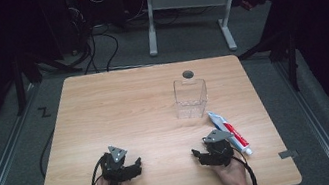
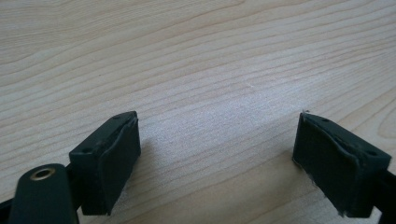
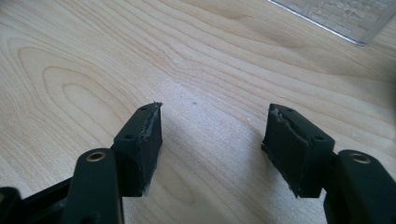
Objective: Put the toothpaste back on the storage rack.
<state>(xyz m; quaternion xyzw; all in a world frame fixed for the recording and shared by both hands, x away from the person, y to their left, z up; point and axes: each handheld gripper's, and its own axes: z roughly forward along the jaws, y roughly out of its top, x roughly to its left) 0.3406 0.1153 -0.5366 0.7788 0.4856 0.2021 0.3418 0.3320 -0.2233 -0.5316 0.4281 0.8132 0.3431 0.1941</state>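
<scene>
A clear plastic box (image 1: 191, 98) stands upright right of the table's middle; its corner (image 3: 343, 18) shows at the top of the right gripper view. A white and red toothpaste tube (image 1: 230, 132) lies flat just right of it, near the right edge. My left gripper (image 1: 138, 164) rests near the front edge at the left, held by a hand. Its jaws are wide apart over bare wood (image 2: 219, 116). My right gripper (image 1: 197, 156) sits at the front right, close to the tube's cap end. It stands open too, with nothing between its pads (image 3: 149, 144).
The wooden table (image 1: 120, 110) has a round grey cable hole (image 1: 188, 74) behind the box. Beyond the table stands a white-legged desk (image 1: 189, 12) on grey carpet, with cables on the floor at the back left.
</scene>
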